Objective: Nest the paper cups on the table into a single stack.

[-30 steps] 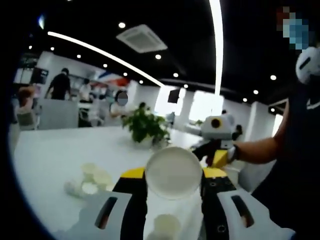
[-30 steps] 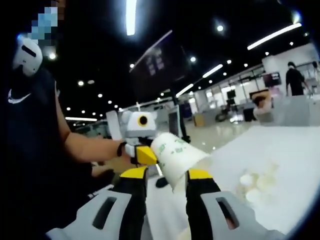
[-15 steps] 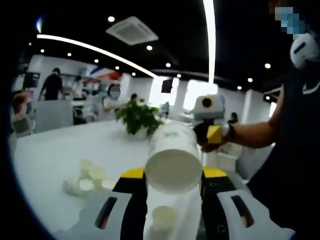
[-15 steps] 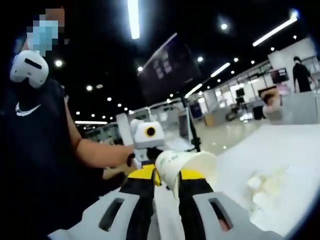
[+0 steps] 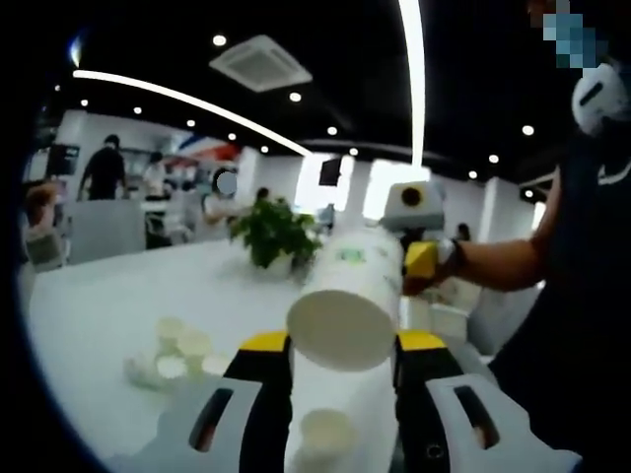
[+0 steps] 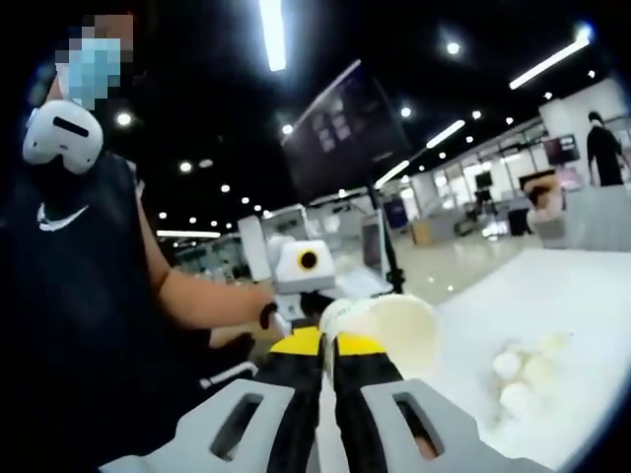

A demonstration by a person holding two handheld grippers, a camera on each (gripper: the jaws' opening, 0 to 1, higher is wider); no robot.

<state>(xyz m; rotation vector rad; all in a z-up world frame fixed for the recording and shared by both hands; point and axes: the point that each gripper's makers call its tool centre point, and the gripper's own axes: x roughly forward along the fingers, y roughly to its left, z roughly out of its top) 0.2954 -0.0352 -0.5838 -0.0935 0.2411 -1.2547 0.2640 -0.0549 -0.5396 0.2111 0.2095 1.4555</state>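
In the left gripper view my left gripper is shut on a white paper cup, whose base faces the camera and whose green-printed side points away. My right gripper reaches in from the right at that cup's far end. In the right gripper view my right gripper has its jaws almost together, pinching the wall of a white paper cup near its rim. My left gripper sits just behind that cup. Several loose cups lie on the white table, and one cup stands below my left jaws.
A potted plant stands on the table behind the held cup. The person holding the grippers stands at the table's end, an arm stretched forward. The loose cups lie at the right of the table. People stand in the far background.
The right jaws have closed from wide around the cup to a thin pinch on its wall. The two grippers have come together, and the cup in the left jaws now looks longer.
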